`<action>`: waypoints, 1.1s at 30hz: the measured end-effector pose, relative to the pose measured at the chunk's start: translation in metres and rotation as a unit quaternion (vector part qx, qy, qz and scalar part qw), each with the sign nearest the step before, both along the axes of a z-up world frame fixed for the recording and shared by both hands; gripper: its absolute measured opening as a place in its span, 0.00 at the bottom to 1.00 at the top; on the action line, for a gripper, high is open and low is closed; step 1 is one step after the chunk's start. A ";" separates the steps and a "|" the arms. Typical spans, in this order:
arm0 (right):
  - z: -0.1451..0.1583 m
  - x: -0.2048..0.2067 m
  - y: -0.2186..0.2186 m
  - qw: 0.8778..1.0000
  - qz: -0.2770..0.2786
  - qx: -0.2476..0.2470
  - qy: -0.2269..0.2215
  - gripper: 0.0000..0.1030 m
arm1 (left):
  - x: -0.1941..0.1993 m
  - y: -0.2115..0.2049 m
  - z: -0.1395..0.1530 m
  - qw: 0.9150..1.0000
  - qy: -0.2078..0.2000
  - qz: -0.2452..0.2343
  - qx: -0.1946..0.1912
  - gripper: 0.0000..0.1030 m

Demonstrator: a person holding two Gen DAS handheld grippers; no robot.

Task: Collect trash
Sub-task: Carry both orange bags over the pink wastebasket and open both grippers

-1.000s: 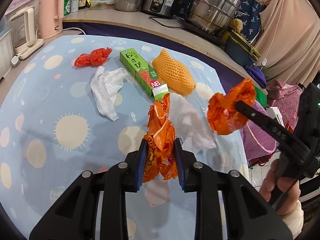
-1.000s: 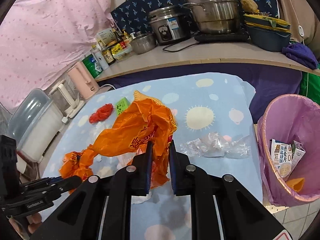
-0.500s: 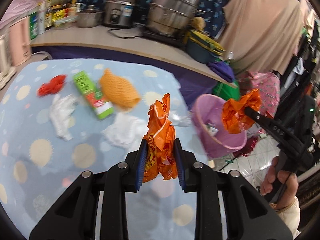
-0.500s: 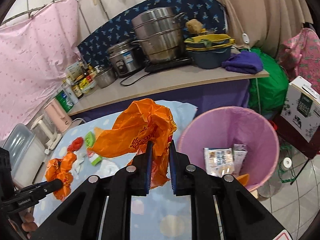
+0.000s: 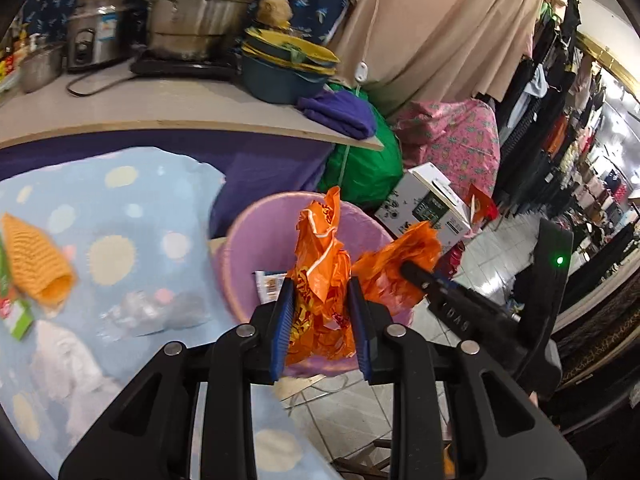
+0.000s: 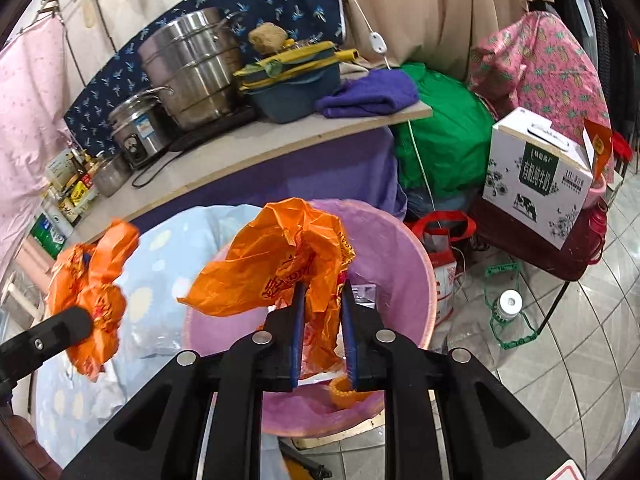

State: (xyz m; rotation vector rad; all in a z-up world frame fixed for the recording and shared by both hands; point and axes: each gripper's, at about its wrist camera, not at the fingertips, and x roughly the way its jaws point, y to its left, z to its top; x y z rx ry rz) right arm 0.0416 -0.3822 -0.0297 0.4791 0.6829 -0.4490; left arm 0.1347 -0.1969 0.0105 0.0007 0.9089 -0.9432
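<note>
Behind the scene runs a beige counter (image 6: 280,148) carrying two steel pots (image 6: 192,72), a blue basin and a purple cloth (image 6: 368,94). Nearer is a second counter under a pale blue sun-print cloth (image 5: 120,216), with a pink-lined trash bin (image 6: 420,280) just beside its right edge. Two crumpled orange plastic bags are in play, one per tool. The left tongs (image 5: 320,312) are clamped on the first orange bag (image 5: 320,264), which hangs over the bin's near rim. The right tongs (image 6: 322,320) are closed on the second orange bag (image 6: 288,248), held above the bin's opening. Inside the bin lie one small printed carton (image 5: 270,284) and an orange scrap (image 6: 344,392). On the blue cloth to the left rest one orange foam net (image 5: 36,260), one green box (image 5: 16,312), one clear plastic wrapper (image 5: 152,308) and one white tissue (image 5: 60,356). Far right, one milk carton box (image 6: 536,172) sits in front of a green bag.
</note>
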 end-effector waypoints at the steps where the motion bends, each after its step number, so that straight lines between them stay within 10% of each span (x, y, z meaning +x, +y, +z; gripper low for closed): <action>1: -0.004 0.000 -0.004 1.000 -0.001 0.004 0.003 0.19 | 0.003 -0.009 -0.005 1.000 0.005 -0.004 0.003 0.25; 5: -0.016 0.002 -0.012 1.000 -0.008 0.003 0.012 0.21 | 0.007 -0.039 -0.025 1.000 0.011 -0.017 0.021 0.26; 9: -0.015 -0.003 -0.019 1.000 -0.029 0.005 -0.002 0.46 | 0.012 -0.058 -0.039 0.999 0.013 -0.014 0.039 0.34; 17: 0.008 -0.017 -0.010 0.999 -0.027 -0.006 -0.036 0.51 | 0.012 -0.039 -0.031 0.999 -0.010 0.026 0.040 0.59; 27: 0.036 -0.012 0.060 0.997 0.052 -0.008 -0.053 0.55 | 0.007 0.059 -0.020 0.991 -0.029 0.118 0.056 0.63; 33: 0.032 0.005 0.128 0.992 0.120 -0.019 -0.037 0.57 | 0.016 0.151 -0.031 0.971 -0.036 0.213 0.098 0.63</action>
